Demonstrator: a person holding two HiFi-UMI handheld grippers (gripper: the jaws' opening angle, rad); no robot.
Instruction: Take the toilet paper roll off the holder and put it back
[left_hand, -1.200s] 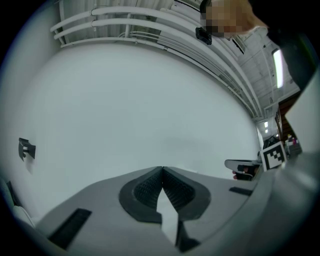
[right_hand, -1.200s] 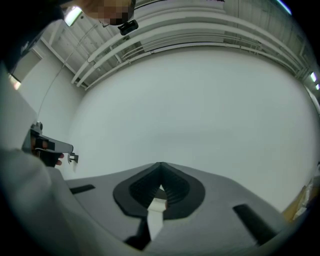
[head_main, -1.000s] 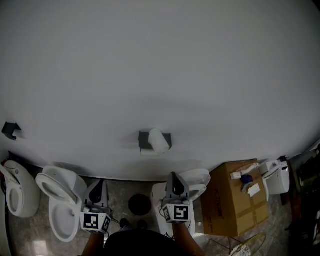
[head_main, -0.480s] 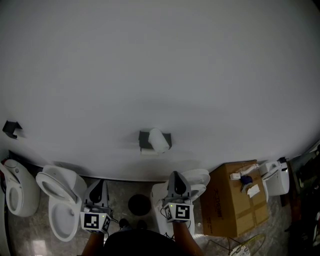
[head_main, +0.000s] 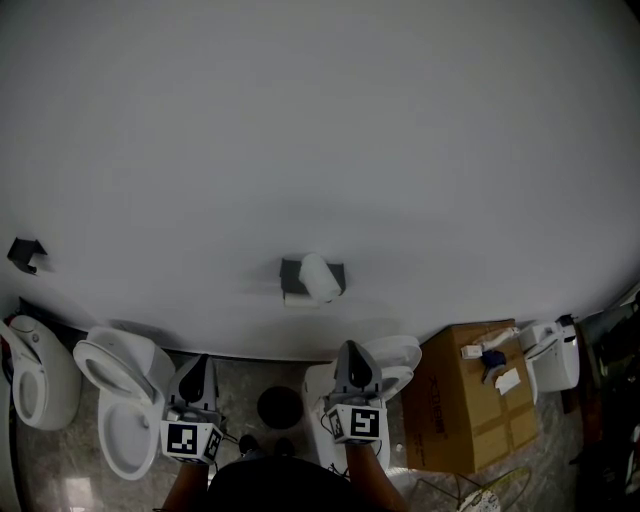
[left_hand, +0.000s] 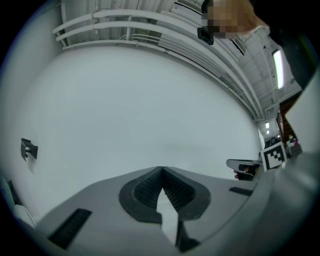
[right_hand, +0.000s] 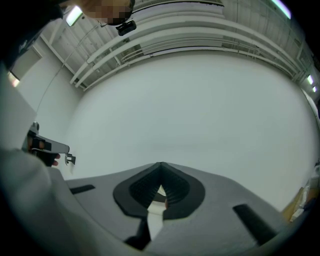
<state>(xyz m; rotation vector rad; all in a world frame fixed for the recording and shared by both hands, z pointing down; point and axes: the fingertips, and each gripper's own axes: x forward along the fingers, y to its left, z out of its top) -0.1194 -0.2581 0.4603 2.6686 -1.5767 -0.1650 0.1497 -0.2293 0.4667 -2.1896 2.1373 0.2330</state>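
A white toilet paper roll (head_main: 320, 277) sits on a dark grey holder (head_main: 293, 278) fixed low on the white wall. Both grippers hang well below it, pointing up toward the wall. My left gripper (head_main: 198, 362) is down to the roll's left, its jaws shut with nothing between them; in the left gripper view (left_hand: 162, 170) the pads meet at the tip. My right gripper (head_main: 349, 349) is just right of the roll's line and lower, also shut and holding nothing, as the right gripper view (right_hand: 161, 165) shows. Neither gripper view shows the roll.
Several white toilets (head_main: 125, 395) stand on the floor along the wall base. A round black object (head_main: 279, 408) lies between the grippers. A cardboard box (head_main: 475, 395) with small items on top sits to the right. Another dark bracket (head_main: 24, 254) is on the wall far left.
The view has shifted slightly; the roll and holder sit a little right of before. Both grippers stay low and shut, with the left one nudged slightly.
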